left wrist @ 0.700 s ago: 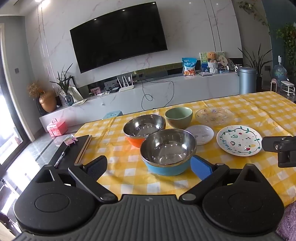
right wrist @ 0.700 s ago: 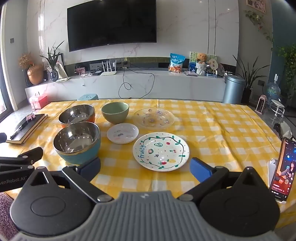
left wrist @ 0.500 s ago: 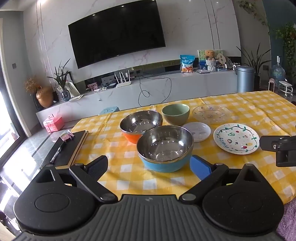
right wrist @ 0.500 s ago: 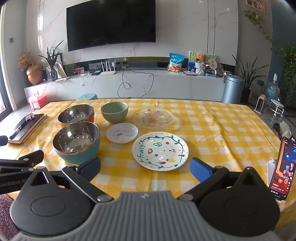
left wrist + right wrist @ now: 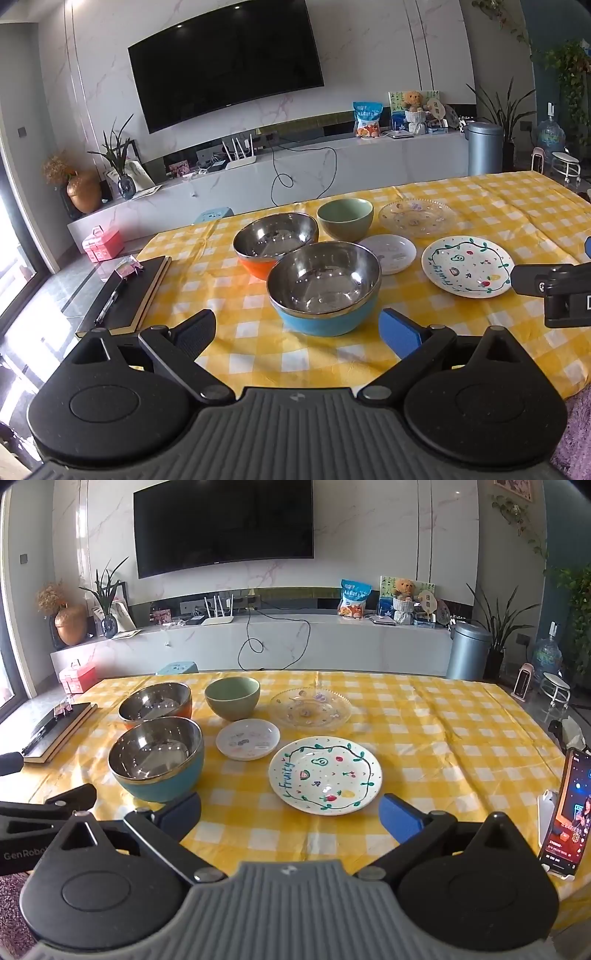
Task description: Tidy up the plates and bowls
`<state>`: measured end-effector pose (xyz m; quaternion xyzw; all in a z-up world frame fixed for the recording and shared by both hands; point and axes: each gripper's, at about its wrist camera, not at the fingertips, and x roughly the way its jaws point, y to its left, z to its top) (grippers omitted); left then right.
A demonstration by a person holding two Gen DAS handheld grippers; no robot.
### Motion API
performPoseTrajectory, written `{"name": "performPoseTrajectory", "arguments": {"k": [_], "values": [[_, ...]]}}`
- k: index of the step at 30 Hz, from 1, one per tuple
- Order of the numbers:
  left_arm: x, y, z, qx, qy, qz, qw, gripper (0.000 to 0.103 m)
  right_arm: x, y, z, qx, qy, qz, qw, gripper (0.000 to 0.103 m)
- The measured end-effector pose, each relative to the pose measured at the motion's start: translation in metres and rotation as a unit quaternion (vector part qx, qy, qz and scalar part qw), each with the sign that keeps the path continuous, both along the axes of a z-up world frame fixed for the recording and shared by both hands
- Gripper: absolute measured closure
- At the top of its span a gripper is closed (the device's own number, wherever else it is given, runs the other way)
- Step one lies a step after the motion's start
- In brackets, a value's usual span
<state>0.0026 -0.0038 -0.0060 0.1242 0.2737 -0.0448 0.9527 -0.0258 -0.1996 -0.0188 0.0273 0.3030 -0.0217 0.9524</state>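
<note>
While both grippers, left (image 5: 298, 329) and right (image 5: 290, 811), are held spread wide and empty above the near table edge (image 5: 461, 716), bowls (image 5: 324, 286) and plates (image 5: 325, 775) are seen grouped ahead, untouched.

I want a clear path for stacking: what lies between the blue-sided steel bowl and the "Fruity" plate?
Only bare checked tablecloth. In the right wrist view, the blue-sided steel bowl and Fruity plate sit apart; the small white plate lies farther back.
</note>
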Motion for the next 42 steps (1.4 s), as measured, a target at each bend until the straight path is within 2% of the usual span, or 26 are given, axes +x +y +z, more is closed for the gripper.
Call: {"name": "performPoseTrajectory", "arguments": {"k": [42], "values": [[0.001, 0.012, -0.003, -0.013, 0.018, 0.018, 0.9996, 0.0, 0.006, 0.016, -0.005, -0.018, 0.016, 0.018, 1.0, 0.002]]}}
